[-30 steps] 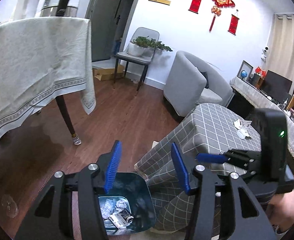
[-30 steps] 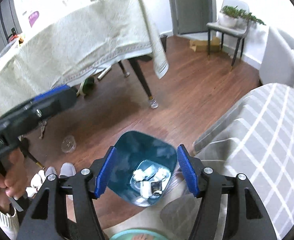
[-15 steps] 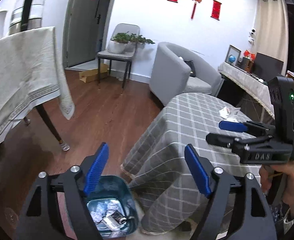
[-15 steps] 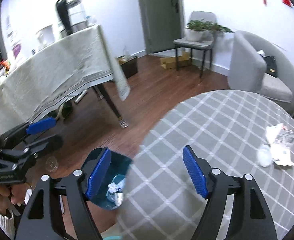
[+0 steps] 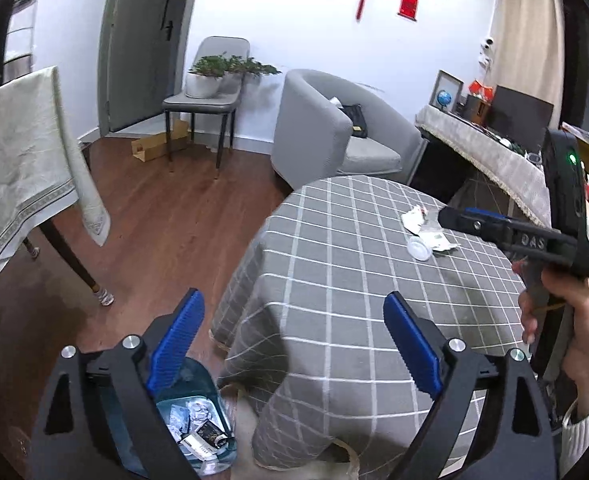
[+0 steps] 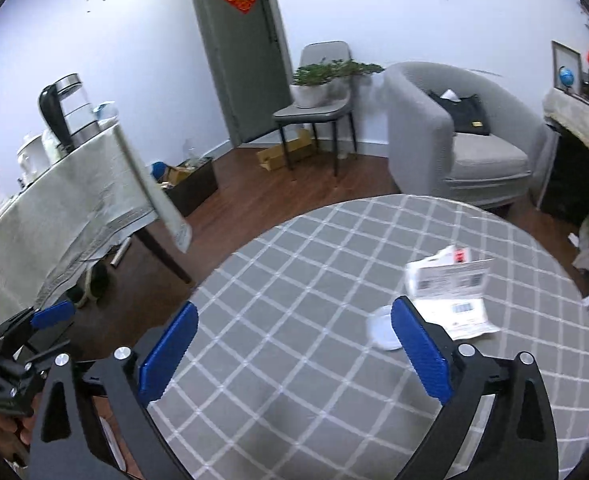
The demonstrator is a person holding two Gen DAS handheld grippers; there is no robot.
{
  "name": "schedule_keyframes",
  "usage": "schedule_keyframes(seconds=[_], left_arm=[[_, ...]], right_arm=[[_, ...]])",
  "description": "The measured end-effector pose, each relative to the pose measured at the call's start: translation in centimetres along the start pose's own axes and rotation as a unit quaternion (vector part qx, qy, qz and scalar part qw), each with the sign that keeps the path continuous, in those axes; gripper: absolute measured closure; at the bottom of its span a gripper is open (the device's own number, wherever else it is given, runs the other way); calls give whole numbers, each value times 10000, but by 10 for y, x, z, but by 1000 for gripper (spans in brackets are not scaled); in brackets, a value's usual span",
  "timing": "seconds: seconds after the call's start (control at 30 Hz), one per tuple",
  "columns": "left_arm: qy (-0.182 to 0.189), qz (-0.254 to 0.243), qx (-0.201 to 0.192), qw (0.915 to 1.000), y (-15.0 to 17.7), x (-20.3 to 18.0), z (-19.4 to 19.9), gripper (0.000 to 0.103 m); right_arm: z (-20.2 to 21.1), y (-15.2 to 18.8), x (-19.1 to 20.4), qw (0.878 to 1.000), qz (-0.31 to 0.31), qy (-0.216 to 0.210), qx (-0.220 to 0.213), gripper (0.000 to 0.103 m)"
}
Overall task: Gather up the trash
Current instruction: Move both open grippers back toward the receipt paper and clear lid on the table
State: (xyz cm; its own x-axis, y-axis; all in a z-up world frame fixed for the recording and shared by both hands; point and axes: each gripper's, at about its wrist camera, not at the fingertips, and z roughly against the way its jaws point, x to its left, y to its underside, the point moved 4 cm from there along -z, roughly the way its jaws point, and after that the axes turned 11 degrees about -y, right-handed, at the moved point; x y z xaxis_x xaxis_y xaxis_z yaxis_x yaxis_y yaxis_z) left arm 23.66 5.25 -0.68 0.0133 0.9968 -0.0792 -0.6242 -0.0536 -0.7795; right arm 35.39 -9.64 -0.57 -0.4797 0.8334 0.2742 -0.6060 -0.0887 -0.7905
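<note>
White paper scraps (image 6: 452, 290) and a small white round lid (image 6: 380, 326) lie on the round grey checked table (image 6: 294, 320); they also show in the left wrist view (image 5: 422, 232). A blue bin (image 5: 192, 432) with crumpled trash stands on the floor by the table. My left gripper (image 5: 294, 344) is open and empty, above the table's near edge and the bin. My right gripper (image 6: 294, 354) is open and empty over the table, its right finger next to the lid. The right gripper also shows in the left wrist view (image 5: 494, 228), near the scraps.
A cloth-covered table (image 6: 62, 216) with a kettle stands to the left. A grey armchair (image 6: 466, 136) and a chair with potted plants (image 6: 318, 92) stand at the back. A sideboard with a monitor (image 5: 506, 148) stands at the right. Wooden floor lies between.
Both grippers have risen and swung from the bin toward the table top. The right gripper has come closer to the paper scraps and lid. Both stay open.
</note>
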Motion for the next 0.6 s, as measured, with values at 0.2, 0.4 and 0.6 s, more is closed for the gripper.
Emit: schedule_keyframes(seconds=[0.2, 0.4, 0.6], left_arm=[[157, -241, 70, 9996, -10, -36, -16, 10], [284, -469, 78, 9985, -20, -75, -36, 9], [488, -758, 177, 9958, -19, -114, -63, 9]], right_arm=[[7, -5, -35, 9989, 95, 438, 142, 4], [4, -3, -66, 9971, 105, 699, 290, 4], [-15, -6, -89, 9957, 85, 811, 438, 4]])
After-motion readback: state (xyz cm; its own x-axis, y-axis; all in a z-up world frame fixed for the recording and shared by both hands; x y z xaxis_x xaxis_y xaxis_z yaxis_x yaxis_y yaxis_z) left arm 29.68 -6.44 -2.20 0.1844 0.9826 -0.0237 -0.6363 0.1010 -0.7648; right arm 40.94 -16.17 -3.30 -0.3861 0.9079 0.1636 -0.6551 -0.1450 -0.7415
